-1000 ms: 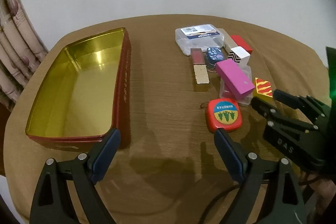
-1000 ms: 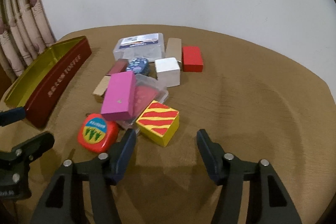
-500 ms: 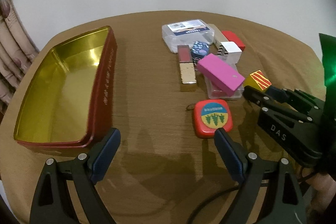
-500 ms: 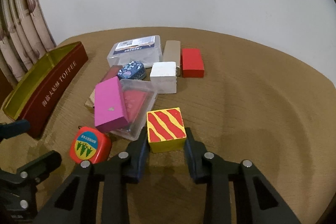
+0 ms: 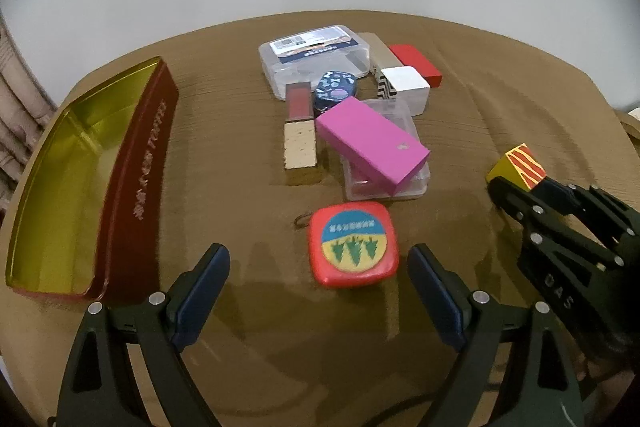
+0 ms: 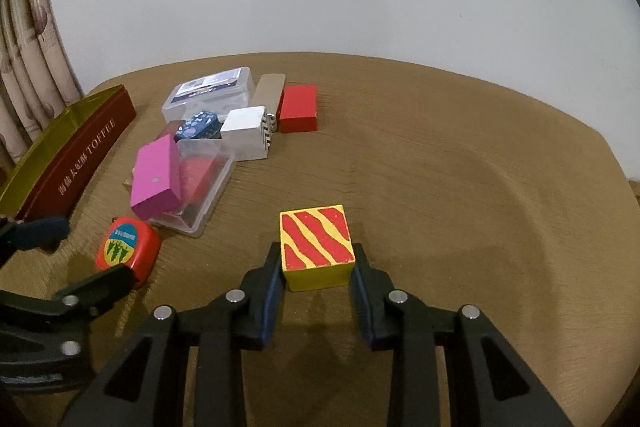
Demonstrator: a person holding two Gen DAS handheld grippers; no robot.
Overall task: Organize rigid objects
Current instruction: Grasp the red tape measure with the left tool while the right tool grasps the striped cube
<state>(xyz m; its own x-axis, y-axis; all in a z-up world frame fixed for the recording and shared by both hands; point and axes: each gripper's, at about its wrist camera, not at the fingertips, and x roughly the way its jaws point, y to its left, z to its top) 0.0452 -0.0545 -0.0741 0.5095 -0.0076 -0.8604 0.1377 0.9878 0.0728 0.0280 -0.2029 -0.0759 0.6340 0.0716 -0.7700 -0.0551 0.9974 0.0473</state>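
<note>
Clamped jaws of the right gripper (image 6: 317, 269) hold the striped cube (image 6: 316, 247); the left gripper (image 5: 318, 277) gapes wide near the red tape measure (image 5: 353, 244).

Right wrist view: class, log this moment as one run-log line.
right tongs: shut on yellow cube with red stripes | left tongs: open, near red square tape measure | gold-lined red tin: nothing inside
</note>
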